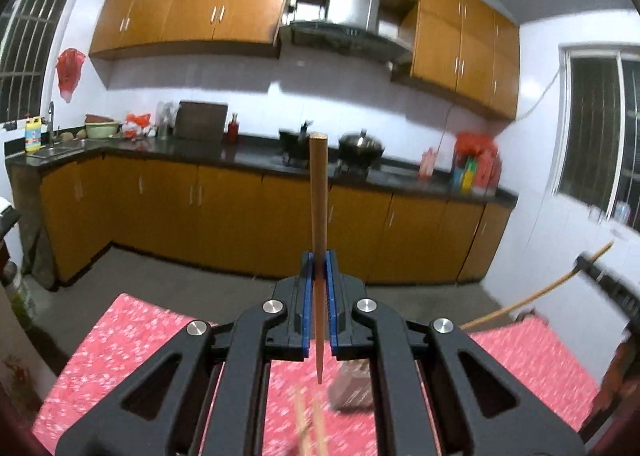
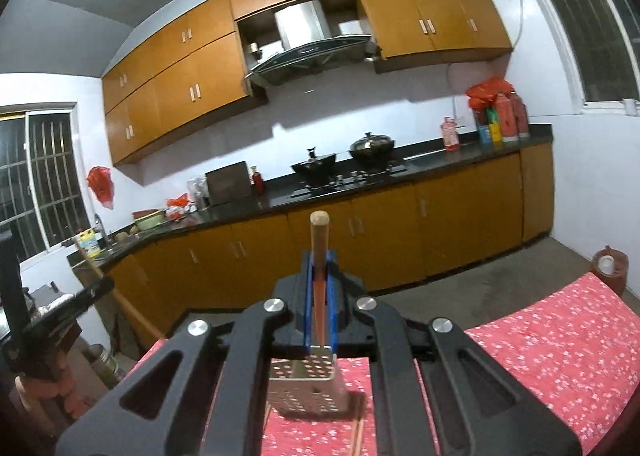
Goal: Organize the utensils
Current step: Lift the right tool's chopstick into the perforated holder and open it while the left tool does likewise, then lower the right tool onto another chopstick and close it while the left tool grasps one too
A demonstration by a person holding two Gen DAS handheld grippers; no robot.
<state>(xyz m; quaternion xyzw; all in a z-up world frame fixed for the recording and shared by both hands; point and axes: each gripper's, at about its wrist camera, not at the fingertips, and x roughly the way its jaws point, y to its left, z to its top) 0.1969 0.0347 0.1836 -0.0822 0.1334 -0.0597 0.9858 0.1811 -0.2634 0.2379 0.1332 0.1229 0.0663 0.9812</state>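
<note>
My left gripper point(image 1: 319, 264) is shut on a wooden chopstick point(image 1: 319, 195) that stands upright, thick end up, thin tip pointing down over the red floral tablecloth point(image 1: 132, 340). Loose chopsticks point(image 1: 310, 424) lie blurred on the cloth below. My right gripper point(image 2: 319, 262) is shut on another wooden chopstick point(image 2: 319, 240), also upright. Below it stands a perforated metal utensil holder point(image 2: 306, 386) on the tablecloth point(image 2: 560, 352), with more chopsticks point(image 2: 357, 434) lying beside it. The right gripper with its chopstick point(image 1: 532, 296) shows at the right edge of the left wrist view.
A blurred brownish holder shape point(image 1: 354, 386) sits on the table in the left wrist view. Beyond the table are a concrete floor point(image 1: 160, 276), orange kitchen cabinets point(image 2: 460, 223), and a dark counter with woks point(image 2: 372, 147). A red stool-like item point(image 2: 610, 266) stands past the table's right corner.
</note>
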